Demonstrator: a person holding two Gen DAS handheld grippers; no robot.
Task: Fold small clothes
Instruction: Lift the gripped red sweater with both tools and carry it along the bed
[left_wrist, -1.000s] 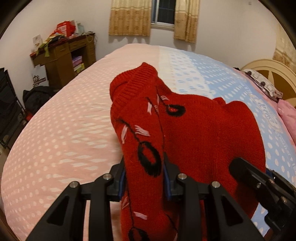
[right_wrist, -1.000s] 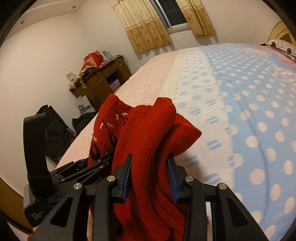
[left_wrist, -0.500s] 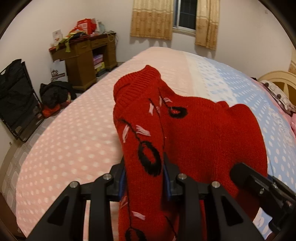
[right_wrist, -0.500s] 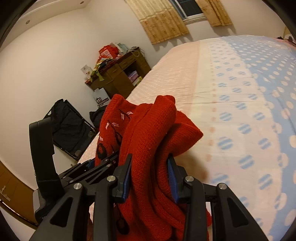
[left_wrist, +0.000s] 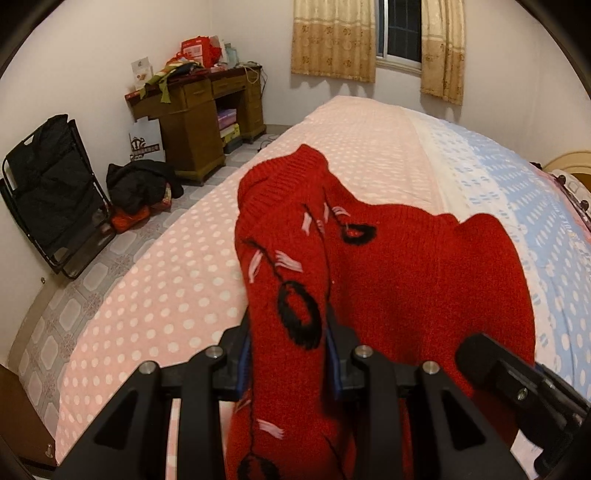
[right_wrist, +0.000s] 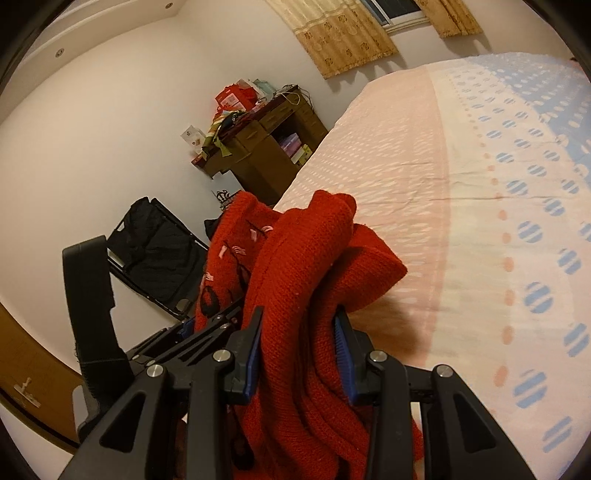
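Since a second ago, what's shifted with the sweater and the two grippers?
Both views have swung toward the wooden desk side of the room: the floor and the black folding chair now show beside the bed. The left gripper and right gripper are still clamped on the red sweater, which stays bunched the same way between them. Nothing was released.

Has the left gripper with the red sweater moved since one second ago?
Yes. The left gripper, shut on the red sweater, has swung left: the wooden desk and window have slid rightward in its view, and the floor now shows.
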